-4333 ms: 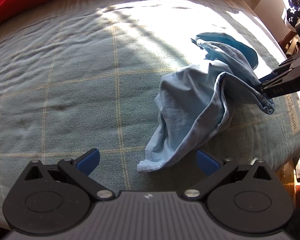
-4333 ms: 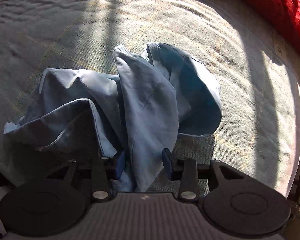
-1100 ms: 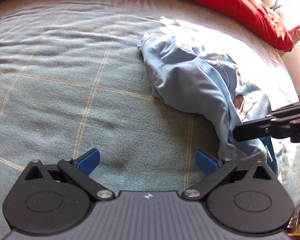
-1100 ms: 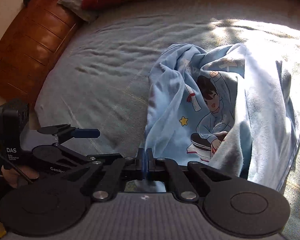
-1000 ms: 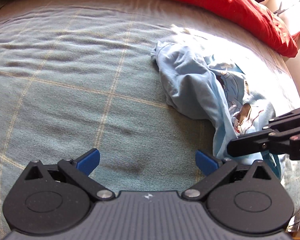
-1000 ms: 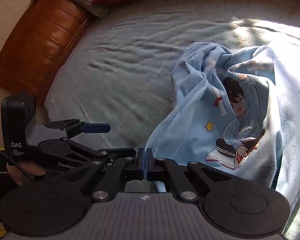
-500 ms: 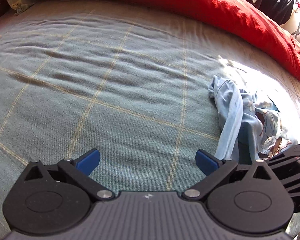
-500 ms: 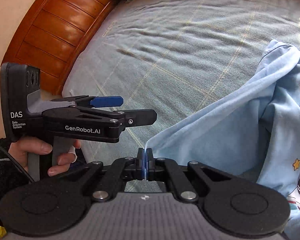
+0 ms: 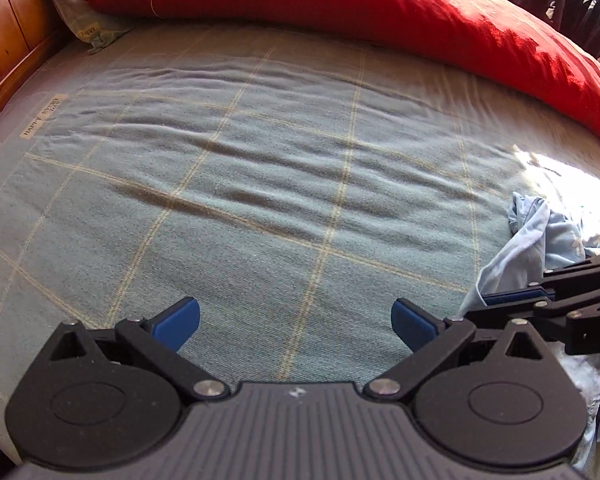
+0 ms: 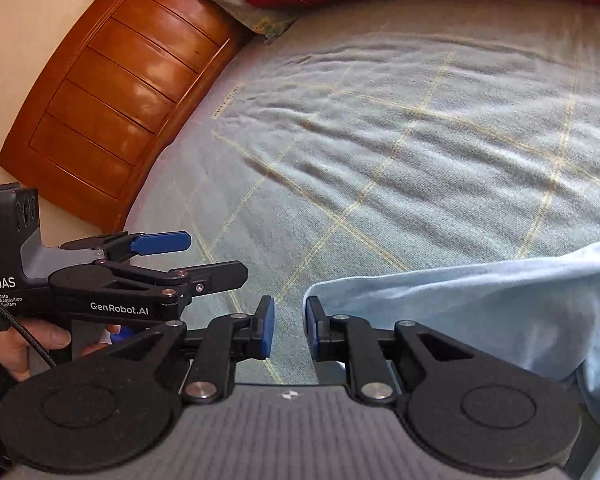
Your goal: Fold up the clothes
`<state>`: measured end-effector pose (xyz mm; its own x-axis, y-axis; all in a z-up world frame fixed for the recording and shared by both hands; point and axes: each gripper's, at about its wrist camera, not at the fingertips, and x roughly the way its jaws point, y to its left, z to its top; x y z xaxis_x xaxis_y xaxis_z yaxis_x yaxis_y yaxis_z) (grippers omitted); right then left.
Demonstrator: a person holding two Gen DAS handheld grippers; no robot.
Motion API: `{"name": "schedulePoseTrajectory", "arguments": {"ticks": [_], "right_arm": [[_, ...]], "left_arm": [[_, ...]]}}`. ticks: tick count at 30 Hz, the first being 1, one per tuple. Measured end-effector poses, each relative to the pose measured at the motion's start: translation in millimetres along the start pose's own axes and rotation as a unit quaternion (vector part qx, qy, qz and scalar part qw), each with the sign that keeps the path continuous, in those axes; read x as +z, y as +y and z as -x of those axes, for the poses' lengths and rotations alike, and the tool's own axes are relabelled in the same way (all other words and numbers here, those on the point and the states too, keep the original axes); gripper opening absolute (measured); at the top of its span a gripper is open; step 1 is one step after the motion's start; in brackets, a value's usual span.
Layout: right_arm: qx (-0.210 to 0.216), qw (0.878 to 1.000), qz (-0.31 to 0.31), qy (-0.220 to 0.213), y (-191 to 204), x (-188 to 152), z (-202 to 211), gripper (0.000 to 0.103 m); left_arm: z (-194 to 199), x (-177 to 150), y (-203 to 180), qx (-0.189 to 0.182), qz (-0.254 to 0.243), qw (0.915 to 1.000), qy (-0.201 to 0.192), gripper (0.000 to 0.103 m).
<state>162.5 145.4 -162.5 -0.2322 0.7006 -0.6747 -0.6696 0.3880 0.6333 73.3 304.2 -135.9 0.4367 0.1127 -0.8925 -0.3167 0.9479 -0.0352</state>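
Here the light blue garment [image 10: 480,312] lies on the bed [image 9: 260,184], bunched toward its right side, with one corner stretched out to the right gripper [image 10: 289,330]. That corner sits against the inner face of the right-hand blue pad, but the jaws are opening and a clear gap shows between the pads, so nothing is pressed between them. In the left wrist view the same garment [image 9: 540,232] shows at the far right, partly in a bright patch of sun, with the right gripper [image 9: 512,294] reaching in from the edge just in front of it. The left gripper [image 9: 295,320] has its jaws spread wide and empty over the checked blue-green bedspread, well apart from the cloth; a person's hand [image 10: 24,344] holds its handle. A red duvet [image 9: 380,8] lies heaped along the far edge of the bed, a grey pillow [image 10: 236,0] beside it, and a wooden headboard [image 10: 112,92] runs along the left.
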Motion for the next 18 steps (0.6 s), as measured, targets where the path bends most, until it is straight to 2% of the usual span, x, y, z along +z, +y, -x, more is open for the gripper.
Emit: {"name": "schedulePoseTrajectory", "arguments": {"ticks": [4,8,12,15,18], "right_arm": [[-0.022,1.0,0.012,0.015,-5,-13,16,0.022],[-0.056,0.998,0.02,0.009,-15,-35,52,0.023],[-0.095,0.995,-0.007,-0.017,-33,-57,93,0.023],[-0.135,0.989,-0.038,-0.043,-49,-71,125,0.023],[-0.162,0.981,-0.079,-0.071,-68,-85,157,0.025]], "left_arm": [[-5,-1,-20,-0.03,-0.023,0.9993,-0.005,0.101],[-13,4,-48,-0.076,-0.052,0.9957,-0.012,0.1],[-28,11,-86,-0.122,-0.111,0.9861,-0.017,0.1],[-47,16,-114,-0.128,-0.154,0.9796,-0.016,0.099],[-69,24,-138,-0.14,-0.19,0.9718,-0.001,0.089]]}}
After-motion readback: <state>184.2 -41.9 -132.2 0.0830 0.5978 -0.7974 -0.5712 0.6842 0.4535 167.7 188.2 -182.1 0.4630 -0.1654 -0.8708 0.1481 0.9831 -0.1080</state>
